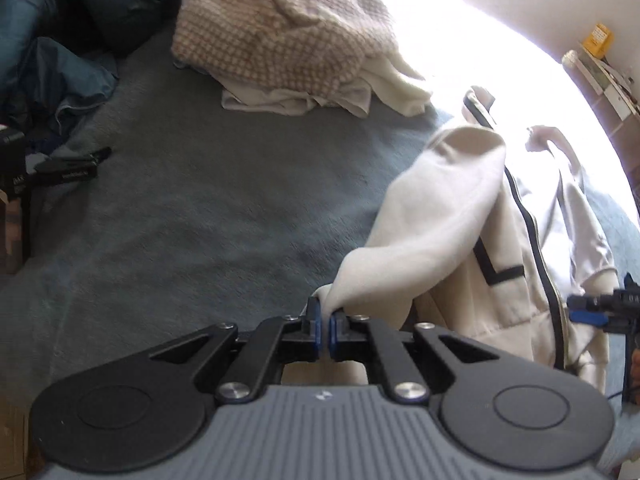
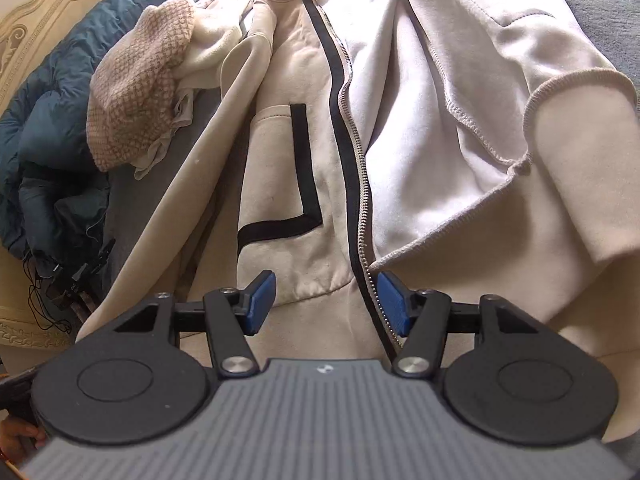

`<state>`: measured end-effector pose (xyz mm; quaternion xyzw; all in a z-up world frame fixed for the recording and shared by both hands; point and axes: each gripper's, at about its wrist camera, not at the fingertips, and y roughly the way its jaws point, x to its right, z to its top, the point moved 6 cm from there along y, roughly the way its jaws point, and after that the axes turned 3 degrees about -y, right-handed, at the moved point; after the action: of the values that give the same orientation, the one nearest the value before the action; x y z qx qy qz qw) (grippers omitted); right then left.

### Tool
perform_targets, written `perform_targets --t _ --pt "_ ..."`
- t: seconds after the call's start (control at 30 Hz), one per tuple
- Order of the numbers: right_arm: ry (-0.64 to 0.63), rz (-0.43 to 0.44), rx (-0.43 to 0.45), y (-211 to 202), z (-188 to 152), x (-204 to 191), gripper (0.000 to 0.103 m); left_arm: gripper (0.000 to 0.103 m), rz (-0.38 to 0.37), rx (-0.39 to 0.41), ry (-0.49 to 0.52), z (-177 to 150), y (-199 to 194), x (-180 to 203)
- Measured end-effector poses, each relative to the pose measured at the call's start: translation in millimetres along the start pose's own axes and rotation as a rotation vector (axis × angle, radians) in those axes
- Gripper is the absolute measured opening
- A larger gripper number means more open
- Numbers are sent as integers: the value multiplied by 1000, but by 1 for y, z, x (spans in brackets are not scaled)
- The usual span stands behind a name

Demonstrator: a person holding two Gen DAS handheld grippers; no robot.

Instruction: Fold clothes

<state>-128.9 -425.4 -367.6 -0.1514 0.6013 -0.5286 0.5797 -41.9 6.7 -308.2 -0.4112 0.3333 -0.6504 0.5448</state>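
On the far left of the bed [image 1: 200, 208] lies a blue duvet [image 1: 60, 40], and beside it, at the far side, a heap of unfolded clothes with a checked knit [image 1: 288, 36] on top. The grey-blue blanket between that heap and the near edge is bare. To the right of it the cream zip jacket [image 2: 288, 152] lies open on the bed, front up, its dark-edged zipper [image 2: 352, 152] running from far to near and its black-trimmed pocket [image 2: 304, 184] to the left of the zipper.

The step in hand looks like folding a sleeve of the jacket. The left gripper [image 1: 325, 322] has its fingers pinched tight on the end of the sleeve [image 1: 436, 200], which rises in a lifted, twisted drape from the jacket's left side to the fingers. The right gripper [image 2: 325, 304] hangs over the near hem with its fingers apart; the blue pads [image 2: 394, 304] stand on either side of the lower zipper end, not pressing on the cloth as far as I can tell.

Next, I judge, the left gripper must carry the sleeve rightward across the jacket front and lay it flat, letting go only once the cloth is untwisted. The right gripper could pin the hem or zipper edge so the body does not drag along. The right sleeve [image 2: 580, 152] is bunched at the far right and seems to need the same treatment afterwards
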Motion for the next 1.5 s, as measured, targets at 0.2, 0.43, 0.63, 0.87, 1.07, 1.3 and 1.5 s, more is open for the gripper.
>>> perform_targets --t 0.2,0.43,0.63,0.87,1.07,1.3,1.5 --pt "2 -34 11 3 -1 -6 56 4 120 141 16 133 4 -56" --pt "24 -81 33 13 1 -10 56 5 185 101 134 184 76 -67" --pt "50 -128 51 25 2 -7 56 21 148 -19 111 156 119 -66" --pt "69 -161 49 34 -2 -1 56 54 66 -25 191 116 84 -41" --pt "94 -170 34 26 -11 1 56 61 -213 -153 105 52 62 18" --pt "116 -155 -2 23 -20 16 56 62 -449 -571 15 -74 114 105" --pt "61 -113 -38 26 -26 16 51 39 -426 -558 -69 -107 129 128"
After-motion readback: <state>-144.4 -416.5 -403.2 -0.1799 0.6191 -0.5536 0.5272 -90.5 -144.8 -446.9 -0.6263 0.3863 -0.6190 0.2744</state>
